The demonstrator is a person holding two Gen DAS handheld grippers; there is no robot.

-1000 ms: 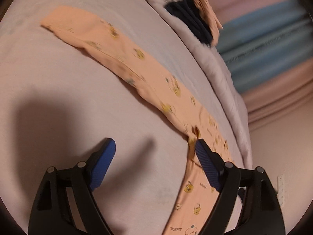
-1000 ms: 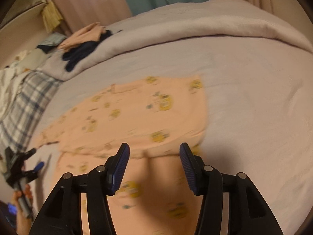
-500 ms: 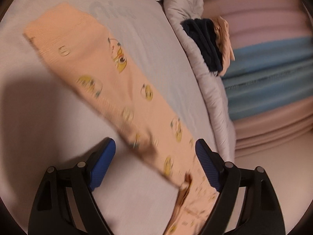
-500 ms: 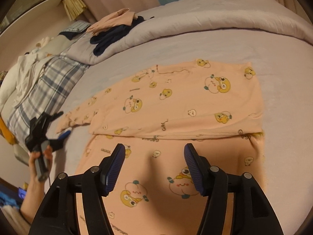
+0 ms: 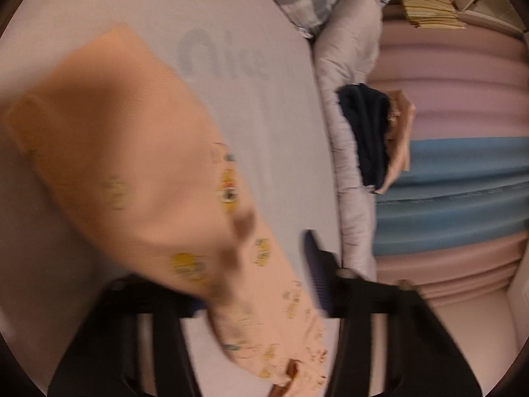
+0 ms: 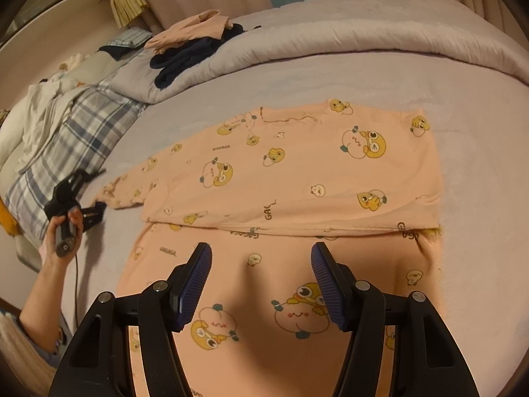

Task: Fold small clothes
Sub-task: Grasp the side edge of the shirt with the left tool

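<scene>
A peach child's top (image 6: 297, 178) printed with yellow cartoon figures lies flat on the lilac bed sheet (image 6: 330, 76), its far half folded over the near half. One sleeve points left. My right gripper (image 6: 261, 281) is open and empty, just above the near part of the top. My left gripper (image 6: 96, 211) shows small at the sleeve's end, held in a hand. In the blurred left wrist view the sleeve (image 5: 139, 178) runs between the open fingers of the left gripper (image 5: 251, 281); its left finger is hidden behind the cloth.
A rolled grey duvet (image 6: 347, 33) borders the far side of the bed. Dark navy and peach clothes (image 6: 195, 46) are piled on it. A plaid pillow (image 6: 66, 139) and white bedding lie at the left. Pink and blue curtains (image 5: 463, 182) hang beyond.
My left gripper has moved in along the sleeve, which now lies between its fingers and fills more of its view. My right gripper has drawn back slightly and stayed open.
</scene>
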